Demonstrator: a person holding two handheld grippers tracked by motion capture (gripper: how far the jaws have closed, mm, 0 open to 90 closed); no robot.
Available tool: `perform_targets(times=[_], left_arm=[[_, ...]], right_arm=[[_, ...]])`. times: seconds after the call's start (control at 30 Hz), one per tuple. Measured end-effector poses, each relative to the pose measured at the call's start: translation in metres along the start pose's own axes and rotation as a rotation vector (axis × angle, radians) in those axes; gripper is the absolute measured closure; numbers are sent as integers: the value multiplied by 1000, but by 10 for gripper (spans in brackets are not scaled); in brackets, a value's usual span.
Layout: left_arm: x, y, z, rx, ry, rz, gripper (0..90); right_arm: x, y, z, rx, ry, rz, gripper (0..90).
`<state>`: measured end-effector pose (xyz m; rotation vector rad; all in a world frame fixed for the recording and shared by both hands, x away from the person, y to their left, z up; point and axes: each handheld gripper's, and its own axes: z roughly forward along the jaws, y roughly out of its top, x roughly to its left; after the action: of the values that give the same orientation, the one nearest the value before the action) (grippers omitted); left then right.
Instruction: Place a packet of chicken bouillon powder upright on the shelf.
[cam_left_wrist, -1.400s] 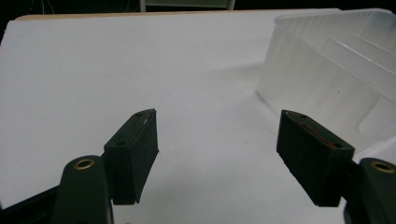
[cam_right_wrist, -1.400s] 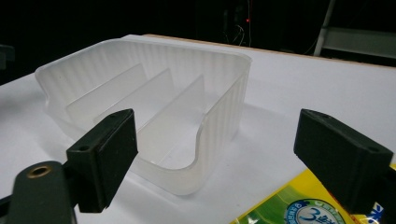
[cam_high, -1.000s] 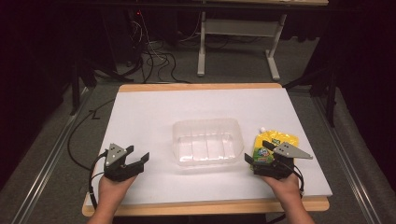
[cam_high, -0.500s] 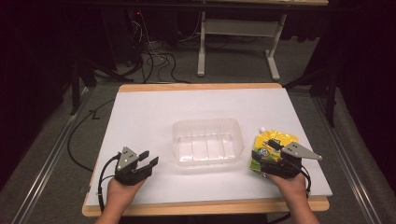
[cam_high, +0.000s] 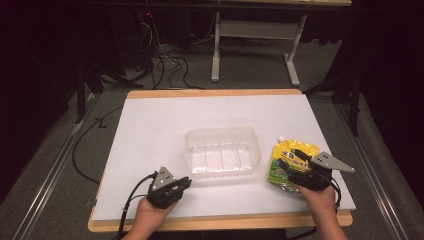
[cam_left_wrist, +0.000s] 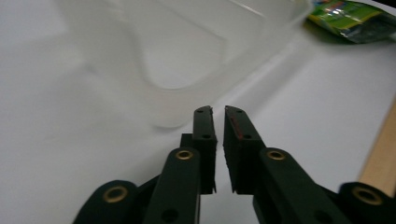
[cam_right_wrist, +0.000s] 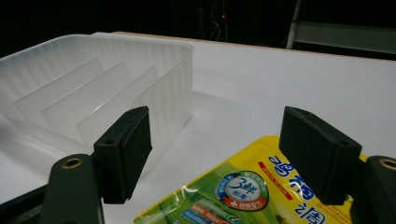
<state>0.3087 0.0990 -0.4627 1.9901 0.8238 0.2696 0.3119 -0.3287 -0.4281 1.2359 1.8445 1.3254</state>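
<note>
Pouch (cam_high: 292, 161): flat on tabletop (cam_high: 150, 130), just right of bin (cam_high: 222, 151).
Right gripper (cam_right_wrist: 215, 154): fingers spread over pouch, just been closing, not pinching.
Left gripper (cam_left_wrist: 218, 116): fingers nearly together, just been closing, nothing between.
Progress: judged early; pouch not yet lifted, bin empty.

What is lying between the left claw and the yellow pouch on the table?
In the high view, the clear plastic container lies between the left claw and the yellow pouch; otherwise there is bare white tabletop.
</note>
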Motion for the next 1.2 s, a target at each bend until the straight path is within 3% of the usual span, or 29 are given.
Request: perform_targets(times=[0.1, 0.17, 0.23, 0.33, 0.47, 0.67, 0.7, 0.87, 1.0, 1.03, 1.07, 1.1, 1.2], left_arm=[[-25, 10, 29, 50, -16, 60, 865], [-37, 19, 48, 54, 3, 78, 865], [-41, 29, 63, 48, 13, 50, 871], [-40, 35, 82, 98, 63, 52, 891], [-37, 36, 92, 121, 94, 50, 900], [-29, 36, 92, 126, 132, 45, 894], [-34, 35, 98, 30, 130, -58, 885], [-35, 35, 102, 2, 114, -83, 861], [-31, 38, 99, 23, 91, -50, 815], [-30, 39, 94, 31, 79, -17, 777], [-30, 39, 88, 27, 56, 7, 735], [-27, 41, 76, 53, 41, 69, 694], [-19, 42, 46, 5, 42, 89, 599]], right_arm=[[-5, -2, 0, 6, -8, 26, 265], [-8, -3, 0, 3, -8, 45, 274], [-10, -3, -2, -3, -16, 53, 275], [-14, -4, -5, -13, -31, 56, 277], [-21, -7, -7, -11, -35, 82, 306], [-30, -9, -11, -12, -50, 99, 308], [-32, -10, -12, -14, -51, 105, 310], [-36, -11, -13, -10, -56, 118, 322], [-37, -12, -10, -1, -55, 119, 329], [-37, -12, -10, 0, -55, 122, 331], [-37, -13, -10, 2, -59, 125, 332], [-38, -13, -10, 4, -61, 131, 332], [-47, -15, -9, 21, -75, 152, 329]])
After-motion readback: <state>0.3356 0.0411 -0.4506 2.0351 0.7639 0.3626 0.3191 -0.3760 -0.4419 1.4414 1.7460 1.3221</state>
